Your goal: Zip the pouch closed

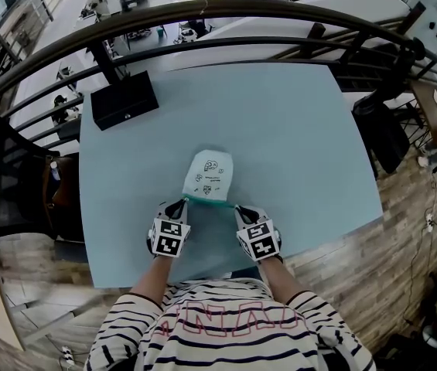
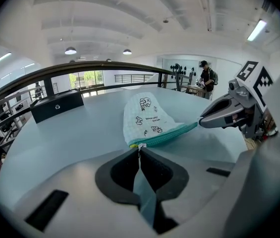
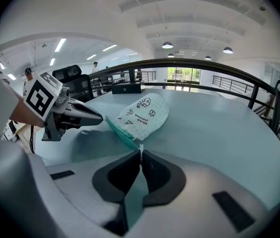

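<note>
Left hand-held gripper (image 1: 186, 200) and right hand-held gripper (image 1: 237, 208), angled downward, clamp opposite ends of the pouch (image 1: 209, 175).

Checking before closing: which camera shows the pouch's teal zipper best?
Left gripper view: the zipper runs its whole length across the frame. Right gripper view shows it foreshortened; head view, a thin line.
</note>
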Demonstrator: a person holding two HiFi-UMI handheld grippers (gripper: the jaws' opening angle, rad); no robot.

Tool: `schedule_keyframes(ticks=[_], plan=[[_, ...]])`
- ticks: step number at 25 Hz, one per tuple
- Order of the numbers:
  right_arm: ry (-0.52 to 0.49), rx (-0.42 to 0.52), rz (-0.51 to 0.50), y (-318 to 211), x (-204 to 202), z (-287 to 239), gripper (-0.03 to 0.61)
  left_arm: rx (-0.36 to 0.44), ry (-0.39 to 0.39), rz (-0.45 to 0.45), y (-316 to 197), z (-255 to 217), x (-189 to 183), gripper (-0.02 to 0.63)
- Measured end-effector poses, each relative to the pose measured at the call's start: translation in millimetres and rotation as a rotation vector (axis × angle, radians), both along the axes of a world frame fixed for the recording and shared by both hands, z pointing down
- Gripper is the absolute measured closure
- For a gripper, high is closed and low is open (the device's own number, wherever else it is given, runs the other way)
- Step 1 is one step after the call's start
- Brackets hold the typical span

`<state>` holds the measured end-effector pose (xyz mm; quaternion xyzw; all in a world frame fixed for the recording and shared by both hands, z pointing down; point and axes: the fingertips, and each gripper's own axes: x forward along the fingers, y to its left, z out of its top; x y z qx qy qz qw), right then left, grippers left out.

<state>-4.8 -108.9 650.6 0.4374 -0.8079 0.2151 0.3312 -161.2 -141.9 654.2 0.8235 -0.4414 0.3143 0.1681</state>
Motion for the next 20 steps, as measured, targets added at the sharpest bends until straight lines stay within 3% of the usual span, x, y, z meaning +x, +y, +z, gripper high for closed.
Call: schedule_keyframes(ticks=[9,20], plan=[[-0.006,-0.033,-0.005,1,-1,11,0.54,-0.021,-0.065,0.018,3,15,1,0.583],[-0.025,-0.05,0.005,-6,5,11,0.538,-0.056,-0.07,-0.032,4,21,-3,0.583]])
